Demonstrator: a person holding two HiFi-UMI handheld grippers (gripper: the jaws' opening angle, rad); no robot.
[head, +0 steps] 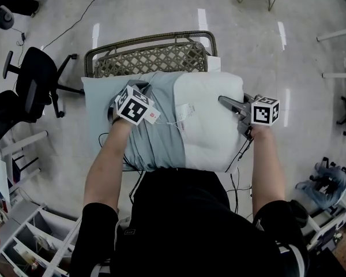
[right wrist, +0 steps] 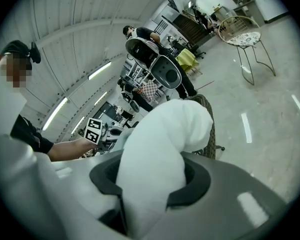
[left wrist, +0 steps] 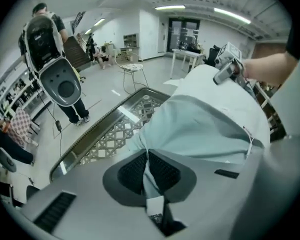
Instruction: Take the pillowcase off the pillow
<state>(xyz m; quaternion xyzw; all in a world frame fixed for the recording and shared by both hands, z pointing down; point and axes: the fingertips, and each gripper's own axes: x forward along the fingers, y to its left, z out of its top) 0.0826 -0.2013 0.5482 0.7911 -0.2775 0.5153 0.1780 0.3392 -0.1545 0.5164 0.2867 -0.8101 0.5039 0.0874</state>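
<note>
Atop the wicker chair (head: 150,59), the pillowcase (head: 153,140) is being pinched by the left tongs (left wrist: 149,170), the bared pillow (head: 210,120) clamped by the right tongs (right wrist: 150,184); a leftward pull is likely being called for next.

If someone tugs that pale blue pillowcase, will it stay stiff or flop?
Probably floppy: the pillowcase bunches into a thin fold in the left gripper. Likely light too, being thin cloth that wrinkles over the pillow.
</note>
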